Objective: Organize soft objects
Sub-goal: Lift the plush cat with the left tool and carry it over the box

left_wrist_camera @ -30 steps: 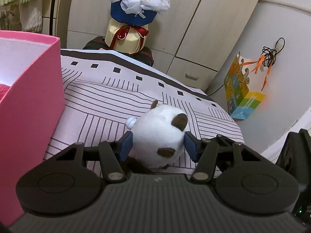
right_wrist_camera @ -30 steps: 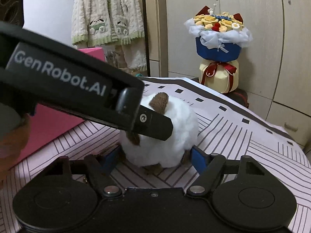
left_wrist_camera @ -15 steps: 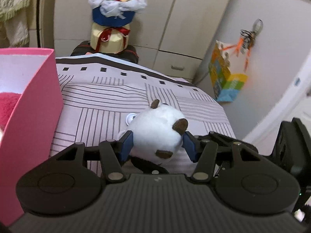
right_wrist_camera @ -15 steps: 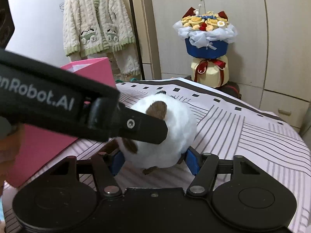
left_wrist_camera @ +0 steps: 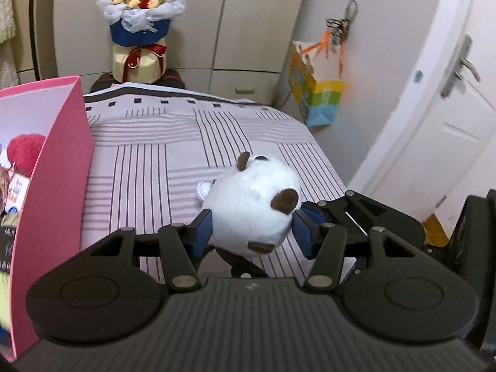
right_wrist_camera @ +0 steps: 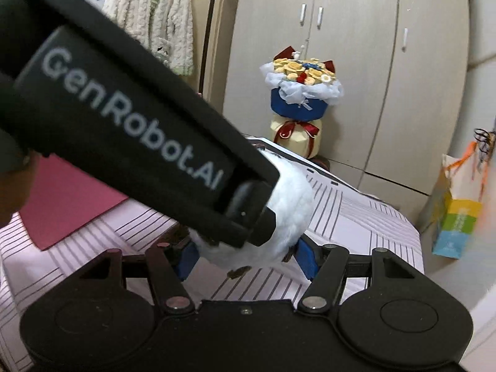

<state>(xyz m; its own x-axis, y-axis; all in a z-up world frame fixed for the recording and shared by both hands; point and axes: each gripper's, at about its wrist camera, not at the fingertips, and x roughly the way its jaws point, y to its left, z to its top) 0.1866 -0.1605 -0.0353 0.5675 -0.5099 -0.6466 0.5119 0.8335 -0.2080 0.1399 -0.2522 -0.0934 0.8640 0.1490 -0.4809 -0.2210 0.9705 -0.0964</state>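
A: From the left wrist, where's the round white fluffy plush toy with brown patches (left_wrist_camera: 251, 207)?

B: Above the striped bedcloth (left_wrist_camera: 148, 167), pinched by the left gripper (left_wrist_camera: 249, 232). Soft, light; squeeze its middle. It's higher now, and the pink box (left_wrist_camera: 52, 167) shows more inside.

A: From the right wrist?

B: The right gripper (right_wrist_camera: 245, 255) hugs it too, and the other gripper's black arm now hides more.
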